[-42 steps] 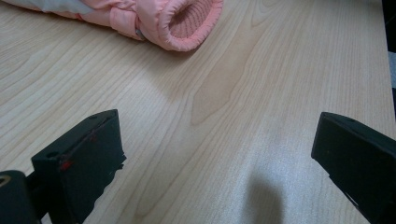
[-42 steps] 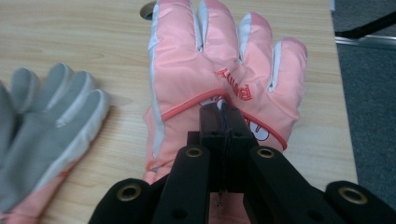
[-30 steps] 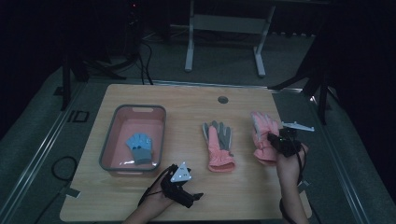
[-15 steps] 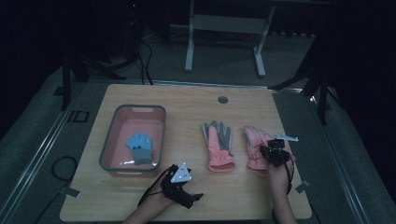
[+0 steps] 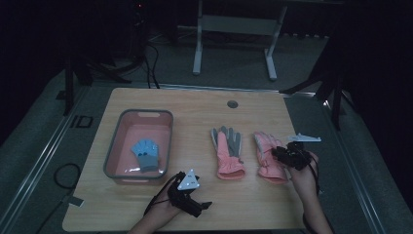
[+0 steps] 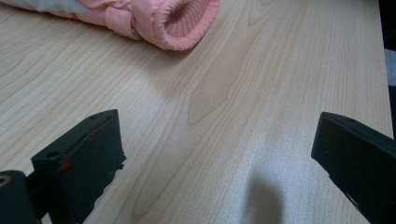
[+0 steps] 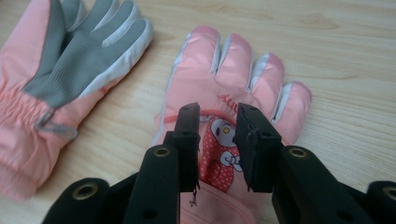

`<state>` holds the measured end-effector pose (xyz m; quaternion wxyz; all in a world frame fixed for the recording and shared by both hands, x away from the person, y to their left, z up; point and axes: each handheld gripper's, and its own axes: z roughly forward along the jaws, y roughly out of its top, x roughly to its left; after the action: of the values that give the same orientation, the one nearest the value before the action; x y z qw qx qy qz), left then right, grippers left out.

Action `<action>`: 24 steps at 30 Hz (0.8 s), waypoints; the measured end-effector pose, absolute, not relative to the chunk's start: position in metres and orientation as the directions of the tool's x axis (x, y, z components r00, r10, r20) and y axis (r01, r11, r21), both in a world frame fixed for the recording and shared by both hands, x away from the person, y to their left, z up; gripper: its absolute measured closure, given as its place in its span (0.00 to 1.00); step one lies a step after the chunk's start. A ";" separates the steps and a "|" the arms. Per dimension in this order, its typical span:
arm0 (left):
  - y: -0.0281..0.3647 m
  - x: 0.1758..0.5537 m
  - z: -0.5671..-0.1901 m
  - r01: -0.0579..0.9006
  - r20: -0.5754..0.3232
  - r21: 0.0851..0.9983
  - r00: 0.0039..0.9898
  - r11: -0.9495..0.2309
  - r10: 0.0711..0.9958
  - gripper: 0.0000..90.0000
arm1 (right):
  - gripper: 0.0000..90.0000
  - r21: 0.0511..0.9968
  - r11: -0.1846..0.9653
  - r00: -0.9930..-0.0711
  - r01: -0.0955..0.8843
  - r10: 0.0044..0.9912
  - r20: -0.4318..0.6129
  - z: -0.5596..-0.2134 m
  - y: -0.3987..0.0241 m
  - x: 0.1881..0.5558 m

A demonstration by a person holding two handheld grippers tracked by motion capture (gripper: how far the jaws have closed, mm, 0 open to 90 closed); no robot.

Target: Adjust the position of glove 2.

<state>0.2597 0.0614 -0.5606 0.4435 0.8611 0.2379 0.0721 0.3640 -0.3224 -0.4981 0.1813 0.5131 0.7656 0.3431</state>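
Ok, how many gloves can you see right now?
3. A blue glove lies in the pink tray. A pink glove, grey palm up, lies mid-table. A second pink glove lies to its right, under the right gripper. None looks hidden.

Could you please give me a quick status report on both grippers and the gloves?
Right gripper over back-up pink glove, jaws just opening, nothing gripped. Left gripper open, idle. Palm-up pink-and-grey glove alongside. Nothing in the way.
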 end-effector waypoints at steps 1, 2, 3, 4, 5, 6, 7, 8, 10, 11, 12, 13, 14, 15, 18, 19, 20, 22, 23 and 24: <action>0.061 0.260 -0.561 0.345 -0.083 0.796 0.876 -0.497 0.476 0.03 | 0.77 0.706 0.252 -0.430 0.662 0.899 0.083 -0.498 -0.325 0.366; 0.061 0.260 -0.561 0.343 -0.081 0.796 0.876 -0.498 0.475 0.03 | 0.76 0.703 0.256 -0.441 0.663 0.893 0.091 -0.496 -0.330 0.368; 0.060 0.259 -0.561 0.342 -0.079 0.797 0.877 -0.499 0.475 0.03 | 0.76 0.700 0.264 -0.443 0.664 0.893 0.084 -0.496 -0.332 0.368; 0.060 0.259 -0.561 0.342 -0.078 0.795 0.877 -0.501 0.474 0.03 | 0.75 0.700 0.260 -0.449 0.665 0.888 0.097 -0.496 -0.333 0.368; 0.060 0.260 -0.561 0.342 -0.079 0.794 0.877 -0.502 0.474 0.03 | 0.75 0.700 0.250 -0.453 0.669 0.884 0.118 -0.497 -0.333 0.368; 0.060 0.260 -0.561 0.342 -0.079 0.794 0.877 -0.502 0.474 0.03 | 0.75 0.700 0.250 -0.453 0.669 0.884 0.118 -0.497 -0.333 0.368; 0.061 0.259 -0.561 0.343 -0.081 0.796 0.877 -0.500 0.473 0.03 | 0.75 0.698 0.248 -0.456 0.672 0.881 0.125 -0.499 -0.332 0.368; 0.061 0.259 -0.561 0.341 -0.080 0.796 0.878 -0.499 0.473 0.03 | 0.76 0.671 0.279 -0.444 0.687 0.892 0.083 -0.508 -0.330 0.369; 0.061 0.259 -0.561 0.341 -0.080 0.796 0.878 -0.499 0.472 0.03 | 0.75 0.654 0.273 -0.434 0.705 0.896 0.095 -0.517 -0.331 0.371; 0.061 0.259 -0.561 0.340 -0.079 0.796 0.878 -0.500 0.471 0.03 | 0.73 0.651 0.265 -0.426 0.712 0.899 0.099 -0.520 -0.332 0.372; 0.061 0.259 -0.561 0.340 -0.079 0.796 0.878 -0.500 0.471 0.03 | 0.73 0.651 0.265 -0.426 0.712 0.899 0.099 -0.520 -0.332 0.372; 0.060 0.259 -0.561 0.340 -0.080 0.796 0.878 -0.500 0.471 0.03 | 0.73 0.646 0.260 -0.415 0.717 0.905 0.097 -0.522 -0.333 0.372; 0.060 0.259 -0.561 0.339 -0.078 0.796 0.879 -0.501 0.471 0.03 | 0.73 0.638 0.253 -0.410 0.727 0.906 0.108 -0.526 -0.333 0.374; 0.060 0.259 -0.561 0.339 -0.077 0.795 0.879 -0.503 0.471 0.03 | 0.76 0.630 0.252 -0.407 0.735 0.907 0.111 -0.527 -0.333 0.374; 0.060 0.259 -0.561 0.338 -0.076 0.795 0.879 -0.504 0.470 0.03 | 0.91 0.632 0.263 -0.427 0.729 0.896 0.121 -0.530 -0.331 0.375; 0.060 0.259 -0.561 0.337 -0.076 0.795 0.879 -0.504 0.470 0.03 | 0.94 0.635 0.273 -0.433 0.723 0.895 0.108 -0.531 -0.329 0.374; 0.060 0.259 -0.561 0.338 -0.076 0.795 0.879 -0.503 0.470 0.03 | 0.96 0.639 0.280 -0.433 0.716 0.897 0.092 -0.531 -0.327 0.373; 0.060 0.259 -0.561 0.339 -0.077 0.796 0.879 -0.501 0.471 0.03 | 0.99 0.651 0.265 -0.413 0.712 0.907 0.082 -0.531 -0.324 0.370; 0.060 0.259 -0.561 0.339 -0.079 0.796 0.879 -0.500 0.471 0.03 | 0.99 0.659 0.259 -0.407 0.706 0.910 0.078 -0.531 -0.323 0.369; 0.060 0.259 -0.561 0.340 -0.079 0.796 0.879 -0.501 0.471 0.03 | 1.00 0.666 0.245 -0.396 0.705 0.915 0.083 -0.528 -0.323 0.367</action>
<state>0.2585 0.0602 -0.5610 0.4411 0.8630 0.2349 0.0741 0.3667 -0.3234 -0.5281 0.1639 0.5246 0.7716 0.3202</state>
